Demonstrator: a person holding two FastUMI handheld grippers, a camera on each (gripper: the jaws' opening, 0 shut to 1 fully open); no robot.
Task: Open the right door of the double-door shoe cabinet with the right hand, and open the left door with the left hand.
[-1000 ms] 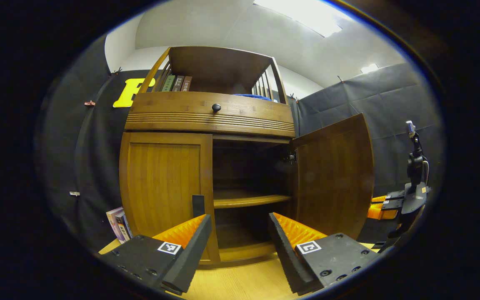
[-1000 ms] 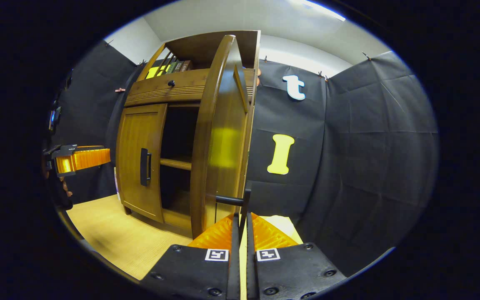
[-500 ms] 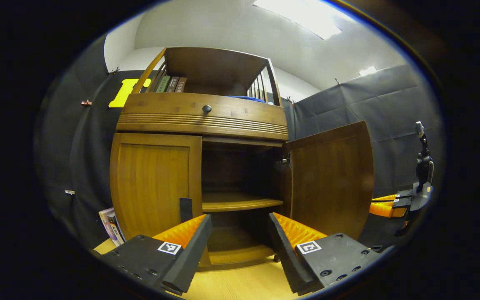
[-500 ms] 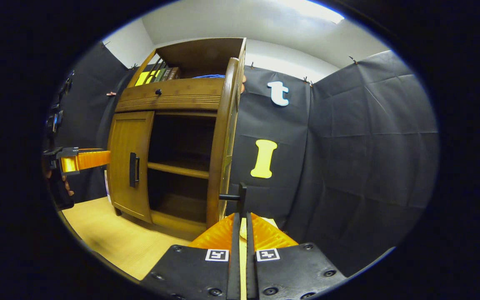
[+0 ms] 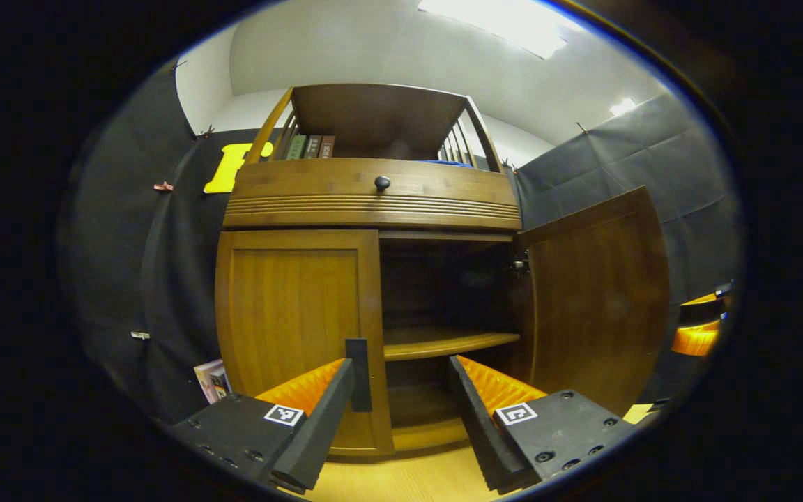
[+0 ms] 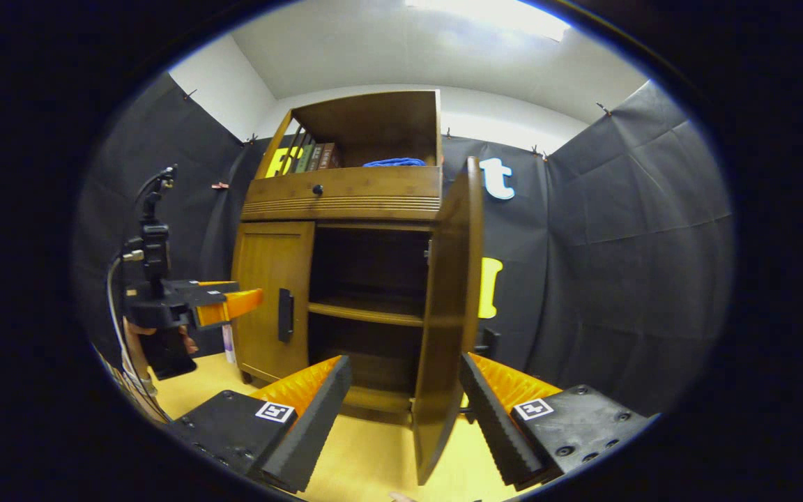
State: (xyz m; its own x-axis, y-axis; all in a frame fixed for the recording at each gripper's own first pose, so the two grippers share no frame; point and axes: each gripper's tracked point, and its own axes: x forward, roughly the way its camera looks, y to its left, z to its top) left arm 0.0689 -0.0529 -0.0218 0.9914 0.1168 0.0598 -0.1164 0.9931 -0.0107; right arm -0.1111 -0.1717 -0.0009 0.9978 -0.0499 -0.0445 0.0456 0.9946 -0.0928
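Right door (image 6: pixel 447 314) stands open at frame centre; my right gripper (image 6: pixel 405 411) has its fingers apart, straddling the door's edge without clamping it. Left door (image 5: pixel 297 321) remains shut at centre-left, and my left gripper (image 5: pixel 401 404) is spread just before its dark handle (image 5: pixel 357 374). Risk as I judge it: closing off-centre would slip off that narrow handle, or the right fingers could knock the open door.

The open right door (image 6: pixel 447 314) stands edge-on between the spread fingers of the right gripper (image 6: pixel 405 411), blocking the straight path. The left door handle (image 5: pixel 358 374) (door shut) has open room before it.
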